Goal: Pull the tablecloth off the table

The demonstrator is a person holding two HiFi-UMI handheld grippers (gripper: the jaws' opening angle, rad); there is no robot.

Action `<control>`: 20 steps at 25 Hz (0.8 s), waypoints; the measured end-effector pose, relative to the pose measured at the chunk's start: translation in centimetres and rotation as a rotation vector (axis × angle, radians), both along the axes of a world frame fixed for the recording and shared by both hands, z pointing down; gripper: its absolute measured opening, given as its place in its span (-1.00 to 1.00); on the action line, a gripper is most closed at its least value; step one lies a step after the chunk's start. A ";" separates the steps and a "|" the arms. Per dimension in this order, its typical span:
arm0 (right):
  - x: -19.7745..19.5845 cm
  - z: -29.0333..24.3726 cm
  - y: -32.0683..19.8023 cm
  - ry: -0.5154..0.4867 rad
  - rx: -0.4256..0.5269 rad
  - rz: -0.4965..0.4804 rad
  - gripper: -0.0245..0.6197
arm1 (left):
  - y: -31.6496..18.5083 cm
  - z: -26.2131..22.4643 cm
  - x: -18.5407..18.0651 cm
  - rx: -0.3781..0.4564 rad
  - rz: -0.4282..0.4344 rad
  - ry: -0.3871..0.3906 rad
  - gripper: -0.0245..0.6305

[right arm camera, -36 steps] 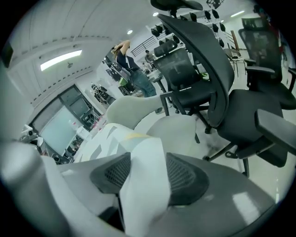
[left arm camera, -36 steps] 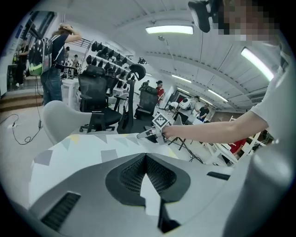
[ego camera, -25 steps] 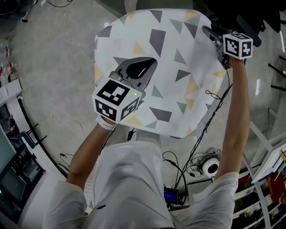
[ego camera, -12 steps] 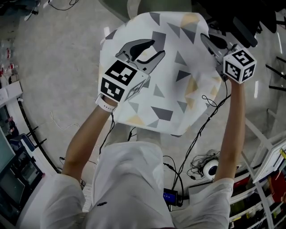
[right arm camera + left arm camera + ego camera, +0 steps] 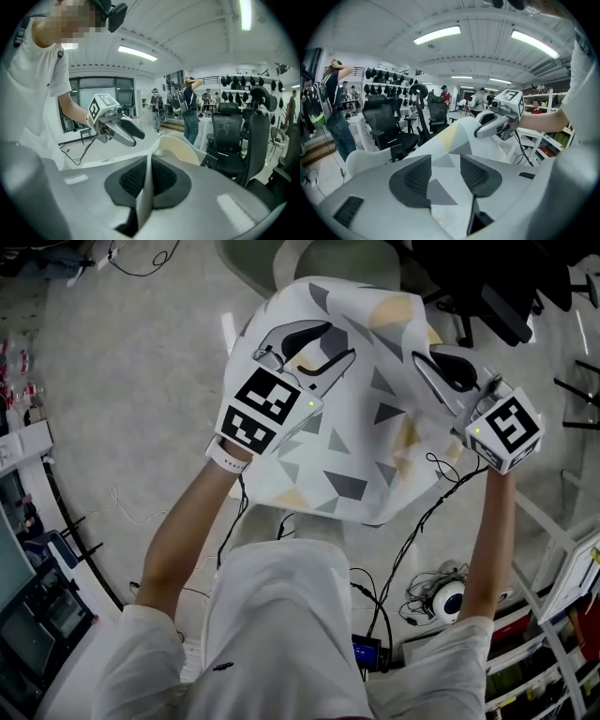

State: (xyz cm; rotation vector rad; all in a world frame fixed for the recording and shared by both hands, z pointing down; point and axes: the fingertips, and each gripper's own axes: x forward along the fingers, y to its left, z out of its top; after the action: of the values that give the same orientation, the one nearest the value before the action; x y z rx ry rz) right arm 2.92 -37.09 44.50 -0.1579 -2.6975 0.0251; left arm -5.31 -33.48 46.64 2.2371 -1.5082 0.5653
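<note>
My right claw [image 5: 149, 174] is closed, and a thin fold of the tablecloth [image 5: 361, 465] stands upright between its two pads, pinched firmly. From this pinch the cloth falls away below the claw and spreads toward my other side, so the fabric makes a raised peak at the right claw and slopes down from there. My left claw [image 5: 445, 176] is beside it, across this slope. Its jaws are apart and have just been opening. The patterned cloth shows in the gap between them, but the pads do not press on it, so I judge that this claw carries nothing at present. The cloth is still draped over the table, which I cannot see under it. Its far edge lies ahead of both claws, near a pale chair [image 5: 339, 261], and its near edge hangs below the claws, close to my body. The long direction of the cloth runs from that far edge back toward me, almost along the line in which both claws point. So I think the pull must go backward and upward along this line. The right claw is the only one gripping, and the left claw must close on the fabric under it before it can help.
</note>
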 end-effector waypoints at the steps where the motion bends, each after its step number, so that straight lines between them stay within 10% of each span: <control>1: -0.1 -0.8 0.8 -0.002 0.013 -0.014 -0.88 | 0.0 -0.5 0.1 0.006 0.012 -0.019 -0.37; 13: 0.4 -8.0 13.6 0.047 0.106 -0.126 -0.88 | 6.3 -6.2 3.2 0.068 0.336 -0.432 0.21; 20: 0.3 -10.8 17.3 0.053 0.143 -0.071 -0.88 | 11.1 -7.9 4.1 0.053 0.471 -0.335 -0.35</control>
State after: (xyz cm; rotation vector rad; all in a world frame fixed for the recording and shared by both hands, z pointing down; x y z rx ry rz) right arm 3.22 -19.79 33.66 -0.2065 -2.6274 -0.1825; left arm -1.21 -22.43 38.76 2.6559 -1.1316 1.0959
